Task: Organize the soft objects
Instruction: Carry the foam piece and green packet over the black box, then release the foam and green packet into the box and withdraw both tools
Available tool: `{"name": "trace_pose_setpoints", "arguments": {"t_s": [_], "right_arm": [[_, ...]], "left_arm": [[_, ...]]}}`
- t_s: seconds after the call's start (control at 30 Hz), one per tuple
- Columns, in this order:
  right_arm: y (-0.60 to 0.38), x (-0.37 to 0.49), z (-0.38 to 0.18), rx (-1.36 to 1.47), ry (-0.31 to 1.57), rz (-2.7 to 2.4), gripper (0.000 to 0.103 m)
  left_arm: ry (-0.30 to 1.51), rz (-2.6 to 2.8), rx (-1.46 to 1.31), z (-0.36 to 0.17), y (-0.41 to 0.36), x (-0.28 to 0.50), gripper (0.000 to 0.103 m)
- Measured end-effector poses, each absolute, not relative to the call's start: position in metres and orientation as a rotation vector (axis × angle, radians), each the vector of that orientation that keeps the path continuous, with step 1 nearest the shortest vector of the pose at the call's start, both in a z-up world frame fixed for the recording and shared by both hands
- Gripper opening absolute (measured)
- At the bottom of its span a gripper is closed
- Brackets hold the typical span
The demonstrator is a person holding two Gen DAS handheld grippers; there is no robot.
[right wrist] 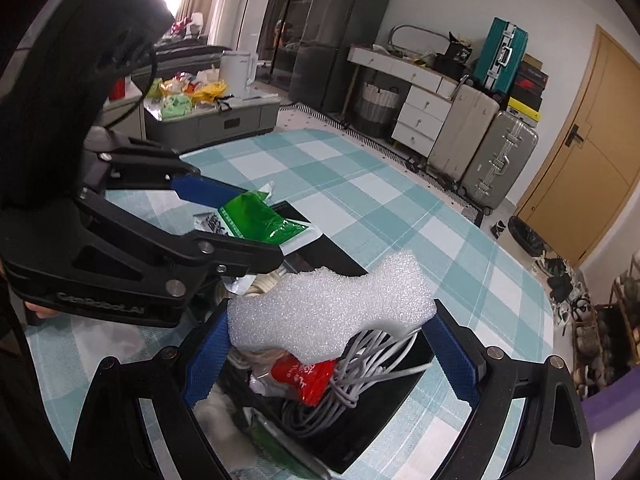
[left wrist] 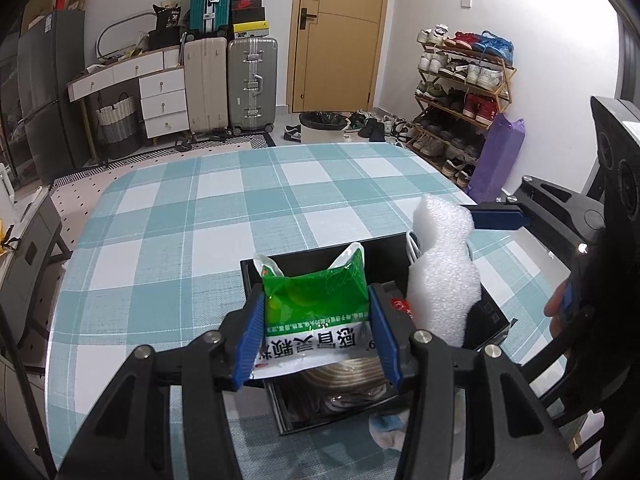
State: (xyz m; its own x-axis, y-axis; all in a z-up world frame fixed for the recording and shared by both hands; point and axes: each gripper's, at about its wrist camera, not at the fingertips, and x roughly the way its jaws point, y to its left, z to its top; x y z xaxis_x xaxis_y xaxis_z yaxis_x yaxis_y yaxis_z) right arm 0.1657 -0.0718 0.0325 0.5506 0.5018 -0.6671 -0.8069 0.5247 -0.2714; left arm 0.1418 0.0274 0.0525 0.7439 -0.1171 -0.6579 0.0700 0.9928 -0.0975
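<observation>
Counter point(left wrist: 168, 216) under a teal-and-white check cloth, one only, carrying everything. On it, one black box point(right wrist: 384, 412), open-topped, sitting near the close edge and already crowded.

Held above the box: one white foam block point(right wrist: 332, 308), wavy in outline, pinched across its width by the right tool point(right wrist: 332, 344), jaws standing wide yet both pads pressed against the foam. Judged very light and springy, so likely to squash or twist under a hard squeeze; best taken across the thick middle, as now, not by a thin lobe.

Beside it, also over the box: one green and white sachet point(left wrist: 316, 312), clamped at both side edges by the left tool point(left wrist: 316, 336), jaws drawn narrow on it. Judged soft, glossy and slippery, contents loose enough to shift; grip at the flat sealed margins probably safer than at the bulging centre.

Inside the box, smaller things: one bundle of grey cable point(right wrist: 352, 376), limp and apt to snag; one coil of clear tubing point(left wrist: 344, 372) under the sachet; one red packet point(right wrist: 304, 380) below the foam, small and crinkly. More white and green wrappers deeper in, count unclear.

Two tools in all, both occupied, neither free for a further pick until something is set down.
</observation>
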Motion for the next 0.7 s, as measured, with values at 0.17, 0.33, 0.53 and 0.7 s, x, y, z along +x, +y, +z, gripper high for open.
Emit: {"name": "trace_pose_setpoints", "arguments": {"t_s": [0.17,0.33,0.53,0.7], "right_arm": [[-0.065,0.172,0.027,-0.646,0.566,0.851,0.093],[-0.061,0.179,0.022,-0.675,0.577,0.853,0.093],[-0.063,0.184,0.016,-0.696,0.587,0.831,0.093],[-0.071,0.18,0.019,-0.669,0.573,0.826,0.098]], "left_arm": [[0.73,-0.106,-0.065,0.05,0.027,0.145,0.049],[0.734,-0.117,-0.06,0.047,0.024,0.15,0.049],[0.742,-0.12,-0.06,0.044,0.021,0.155,0.051],[0.748,-0.128,-0.059,0.042,0.017,0.156,0.053]]}}
